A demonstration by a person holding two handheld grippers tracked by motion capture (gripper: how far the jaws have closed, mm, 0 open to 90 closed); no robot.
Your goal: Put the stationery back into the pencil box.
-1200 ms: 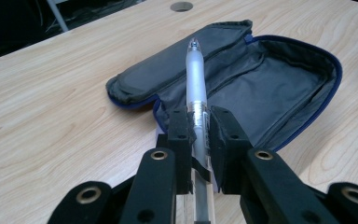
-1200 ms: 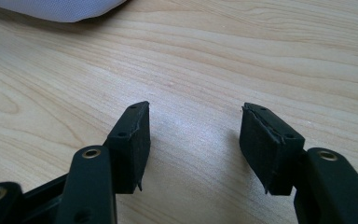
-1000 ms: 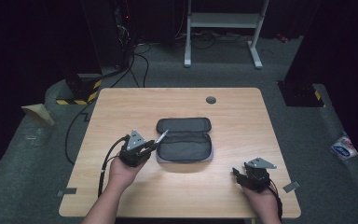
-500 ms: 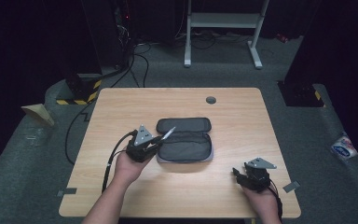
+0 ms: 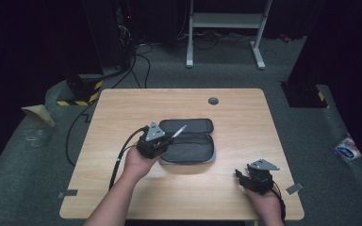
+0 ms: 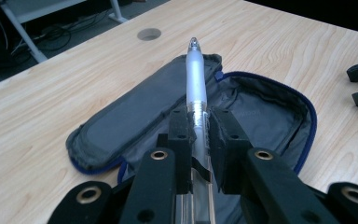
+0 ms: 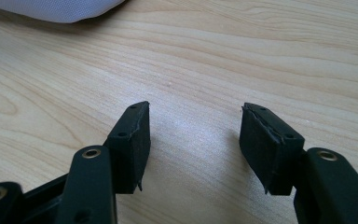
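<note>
The left gripper (image 6: 197, 128) is clamped mid-barrel on a pen (image 6: 196, 79); it looks light, stiff, slick, above the open case (image 6: 261, 107).

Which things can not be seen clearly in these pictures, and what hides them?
- Pen, left gripper view: its rear end is covered by the left gripper and cut off by the bottom edge.
- Pencil case, high view: its near left corner is behind the hand; the inside is too small to read.
- Pencil case, right gripper view: cut off by the top edge.
</note>
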